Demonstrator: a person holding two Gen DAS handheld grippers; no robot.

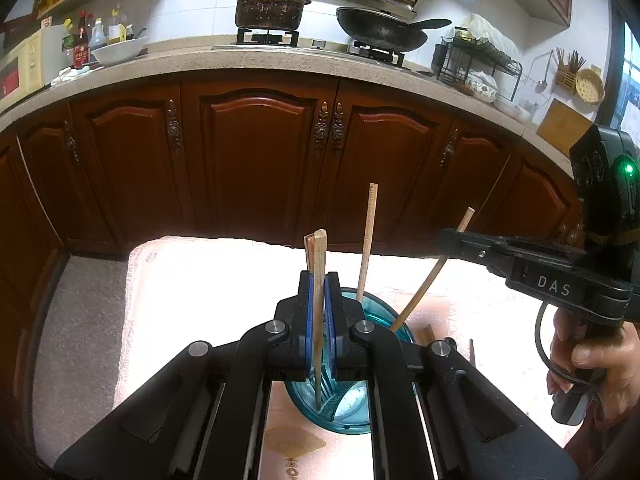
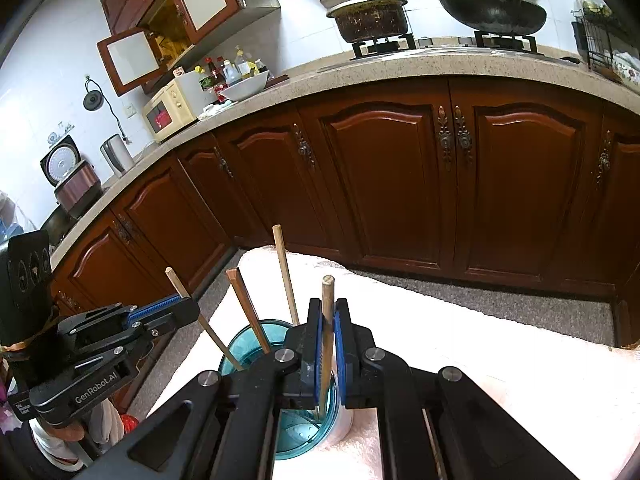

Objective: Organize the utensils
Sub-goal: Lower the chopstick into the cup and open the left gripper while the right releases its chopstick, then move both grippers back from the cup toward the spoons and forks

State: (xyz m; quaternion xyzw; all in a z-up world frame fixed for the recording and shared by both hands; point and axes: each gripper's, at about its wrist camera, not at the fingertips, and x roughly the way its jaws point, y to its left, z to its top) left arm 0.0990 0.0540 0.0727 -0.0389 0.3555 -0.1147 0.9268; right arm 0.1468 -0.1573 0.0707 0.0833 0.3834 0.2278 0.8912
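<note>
A teal see-through cup (image 1: 352, 408) (image 2: 245, 342) stands on a table under a pale cloth (image 1: 200, 280). My left gripper (image 1: 319, 280) (image 2: 191, 305) is shut on a tan chopstick (image 1: 319, 320) held nearly upright, its lower end inside the cup. My right gripper (image 2: 328, 305) (image 1: 442, 242) is shut on a round wooden chopstick (image 2: 327, 332) (image 1: 420, 292) that slants down into the same cup. A brown chopstick (image 2: 248, 312) and another tan chopstick (image 1: 367, 240) (image 2: 286, 276) lean in the cup, gripped by nothing.
Loose dark chopsticks (image 1: 426, 334) lie on the cloth right of the cup. A hand (image 1: 592, 356) grips the right gripper's handle. Dark wooden cabinets (image 1: 256, 160) stand beyond the table's far edge. Above them is a stone counter (image 1: 280, 60) with a pot (image 1: 268, 8) and a wok (image 1: 380, 32).
</note>
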